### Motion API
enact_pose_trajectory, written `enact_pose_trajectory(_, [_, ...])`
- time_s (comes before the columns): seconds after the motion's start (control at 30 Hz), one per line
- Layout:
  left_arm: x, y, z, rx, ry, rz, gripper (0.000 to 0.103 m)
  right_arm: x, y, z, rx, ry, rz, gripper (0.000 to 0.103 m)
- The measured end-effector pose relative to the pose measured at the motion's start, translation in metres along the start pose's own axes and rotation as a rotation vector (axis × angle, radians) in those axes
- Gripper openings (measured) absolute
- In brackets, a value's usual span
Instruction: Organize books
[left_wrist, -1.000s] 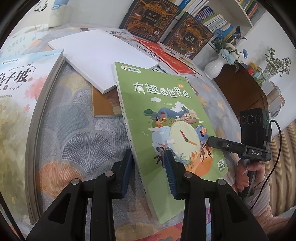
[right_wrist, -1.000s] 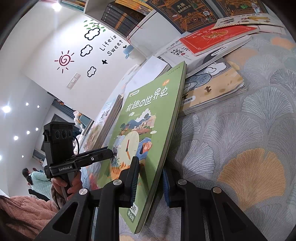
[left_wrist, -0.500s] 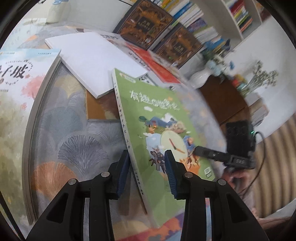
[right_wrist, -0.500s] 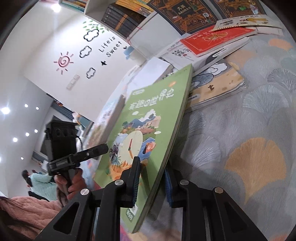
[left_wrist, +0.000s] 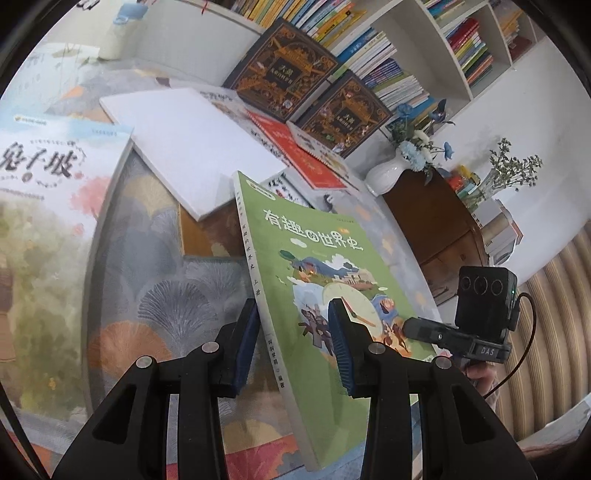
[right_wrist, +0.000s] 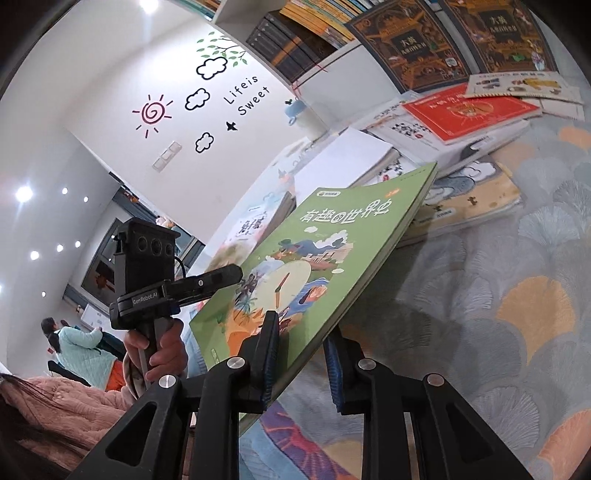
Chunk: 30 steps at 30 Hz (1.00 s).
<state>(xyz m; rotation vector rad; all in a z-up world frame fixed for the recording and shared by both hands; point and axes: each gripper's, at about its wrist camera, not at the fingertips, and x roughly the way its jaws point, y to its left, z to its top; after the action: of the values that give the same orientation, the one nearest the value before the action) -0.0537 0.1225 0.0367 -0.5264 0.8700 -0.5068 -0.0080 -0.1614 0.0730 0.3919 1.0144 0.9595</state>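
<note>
Green paperback (left_wrist: 332, 280), held off the bench (left_wrist: 147, 295) at a tilt, is clamped at its near end by both tools: the left tool (left_wrist: 291, 350) grasps the spine side, the right tool (right_wrist: 301, 354) grasps the opposite long edge, each with one pad on the cover and one beneath. The far end of the book hangs free above the loose pile of books (right_wrist: 465, 206) on the far side of the bench. Judged risks: the cover is thin and glossy, and both grips sit close to the near edge, so the long unsupported far end may sag or pivot and slide out of the pads. If the two hands separate or twist unevenly, the book may bend or tear at the spine. The far corner sits near the white book (left_wrist: 192, 147) and could catch it, dragging the pile. The dark volumes (left_wrist: 280, 70) lean against the shelf (left_wrist: 436, 48); a knock could topple them.
</note>
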Motion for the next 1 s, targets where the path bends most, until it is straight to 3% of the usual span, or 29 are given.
enact_pose_trajectory(0.2, [-0.024, 0.000, 0.011, 0.004, -0.057, -0.025, 0.034, 0.000, 0.027, 0.009, -0.052, -0.035, 0.006, 0.023])
enact_pose_trajectory(0.33, [-0.045, 0.003, 0.021, 0.022, -0.102, 0.004, 0.034, 0.009, 0.048, 0.018, -0.098, -0.040, 0.008, 0.024])
enact_pose_trajectory(0.7, [-0.110, 0.051, 0.047, -0.019, -0.207, 0.101, 0.034, 0.081, 0.100, 0.057, -0.169, 0.008, 0.069, 0.024])
enact_pose_trajectory(1.0, [-0.141, 0.092, 0.051, -0.061, -0.247, 0.190, 0.034, 0.141, 0.130, 0.062, -0.200, 0.060, 0.105, 0.024])
